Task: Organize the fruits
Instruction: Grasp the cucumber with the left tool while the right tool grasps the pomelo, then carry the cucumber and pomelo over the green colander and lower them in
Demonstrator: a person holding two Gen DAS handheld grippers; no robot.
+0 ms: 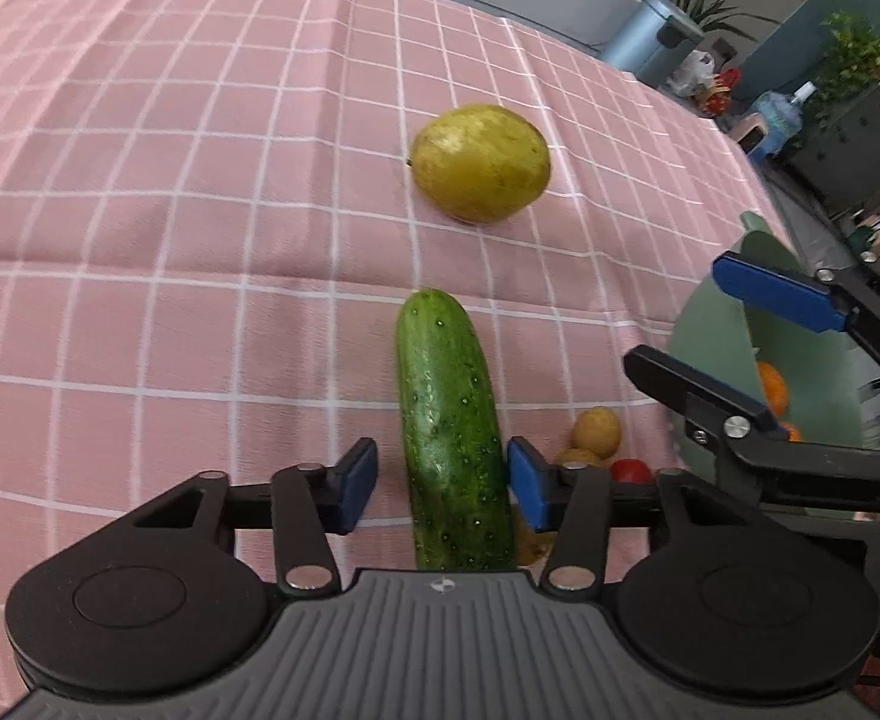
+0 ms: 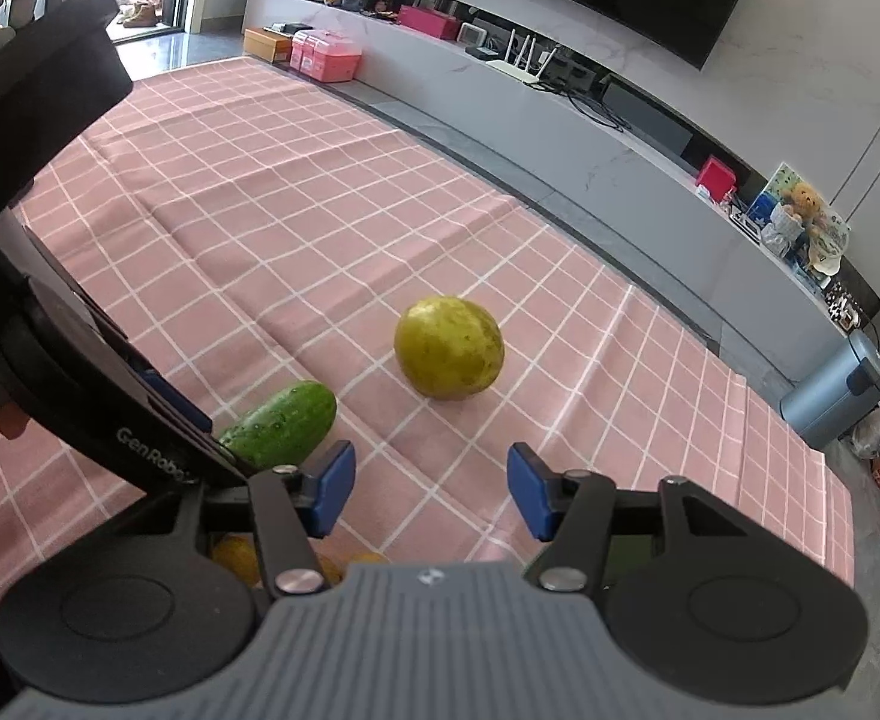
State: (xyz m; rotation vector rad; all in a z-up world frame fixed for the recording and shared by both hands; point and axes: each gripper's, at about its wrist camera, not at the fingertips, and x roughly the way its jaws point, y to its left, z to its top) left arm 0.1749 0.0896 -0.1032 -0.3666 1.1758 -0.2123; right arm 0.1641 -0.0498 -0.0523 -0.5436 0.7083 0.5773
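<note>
- Left wrist view: left gripper [image 1: 442, 483], fingers part-way apart astride the cucumber [image 1: 451, 420]. The right pad [image 1: 526, 489] sits against or just beside the skin, whether it touches cannot be told; the left pad [image 1: 356, 486] stands clear with a gap. Not yet a grip.
- Same view: cucumber lies lengthwise on the pink checked cloth [image 1: 170, 210] of the counter, running forward from between the fingers. Yellow-green round fruit [image 1: 480, 163] well ahead of the fingertips. Small potatoes [image 1: 597, 433] and a red fruit [image 1: 630, 471] just right of the right finger. Green bowl [image 1: 739, 330] further right, oranges [image 1: 771, 390] inside, right gripper [image 1: 733, 324] over its rim.
- Right wrist view: right gripper [image 2: 431, 483], fingers half apart, nothing between them but cloth. Round fruit [image 2: 448, 348] ahead, apart. Cucumber [image 2: 284, 423] left of the left finger, partly hidden by the left gripper's body.
- Risk: off-centre closure would push the cucumber sideways or roll it; smooth, tapering skin may slip.
- Risk: the right finger may nudge the potatoes alongside.
</note>
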